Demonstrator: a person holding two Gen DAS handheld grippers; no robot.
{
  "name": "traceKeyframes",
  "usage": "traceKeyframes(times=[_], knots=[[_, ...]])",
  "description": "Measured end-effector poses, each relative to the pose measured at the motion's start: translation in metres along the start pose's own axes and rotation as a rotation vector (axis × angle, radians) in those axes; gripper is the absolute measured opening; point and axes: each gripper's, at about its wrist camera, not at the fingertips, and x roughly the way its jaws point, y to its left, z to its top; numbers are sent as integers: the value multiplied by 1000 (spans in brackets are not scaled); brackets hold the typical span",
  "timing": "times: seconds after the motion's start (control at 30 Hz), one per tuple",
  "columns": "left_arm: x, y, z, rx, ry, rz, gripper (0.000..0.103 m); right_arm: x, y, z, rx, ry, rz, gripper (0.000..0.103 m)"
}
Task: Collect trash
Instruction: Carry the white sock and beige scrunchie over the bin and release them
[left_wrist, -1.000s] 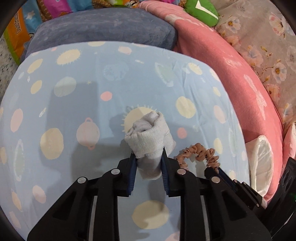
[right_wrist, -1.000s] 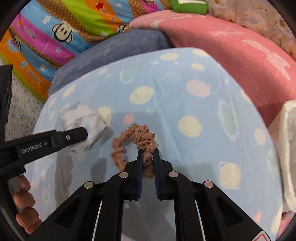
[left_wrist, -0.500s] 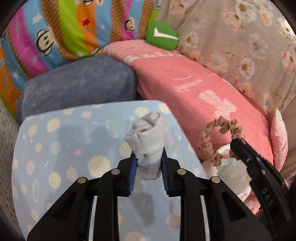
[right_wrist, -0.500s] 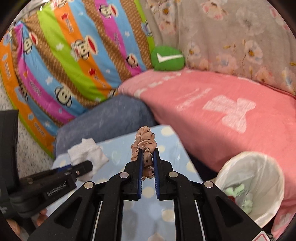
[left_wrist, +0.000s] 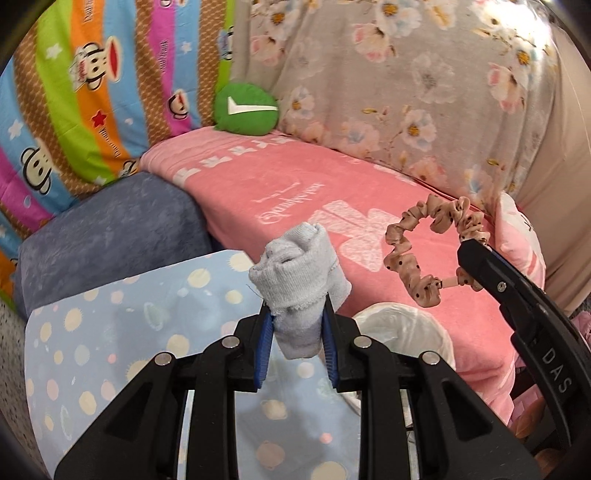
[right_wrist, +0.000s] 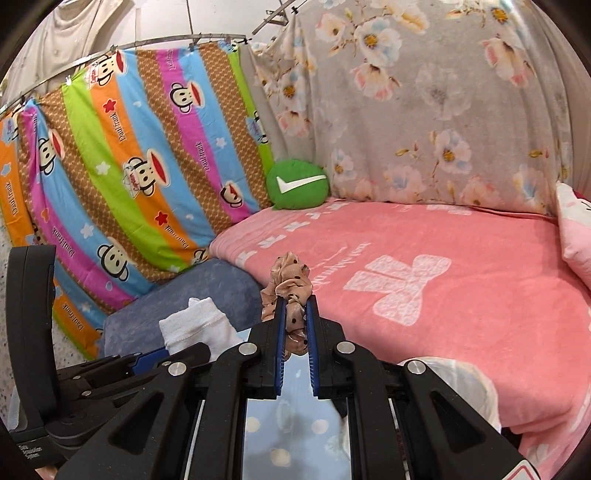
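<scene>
Both loads have been lifted off the desk (left_wrist: 110, 332). Left gripper (left_wrist: 297, 321) fingers pinch the sock (left_wrist: 295, 273); right gripper (right_wrist: 295, 325) fingers pinch the scrunchie (right_wrist: 286, 284). Both now hang near the bin (left_wrist: 402, 328); release is due next.

Both wrist views look forward, slightly downward, sharing the pink bed (left_wrist: 303, 192) (right_wrist: 443, 251)

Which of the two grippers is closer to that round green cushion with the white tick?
Hard to call; probably the left. The left gripper, holding the rolled sock, sits lower left, on the side of the green cushion. The right gripper, holding the scrunchie, is off to the right.
</scene>
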Motion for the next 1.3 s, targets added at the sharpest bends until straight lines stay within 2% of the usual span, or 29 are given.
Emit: traceKeyframes(times=[0.23,0.5,0.93,1.3], knots=[[2,-47,5,63,1,-47,23,-20,-35,3,25,-25,-48,10],[13,-78,0,106,26,-77,24,-29,-67,0,65,-35,-92,10],[29,-107,-4,144,59,-120,24,-33,-101,-6,97,-33,-136,10],[39,-119,-5,160,83,-154,25,-31,-111,-11,114,-21,-159,10]])
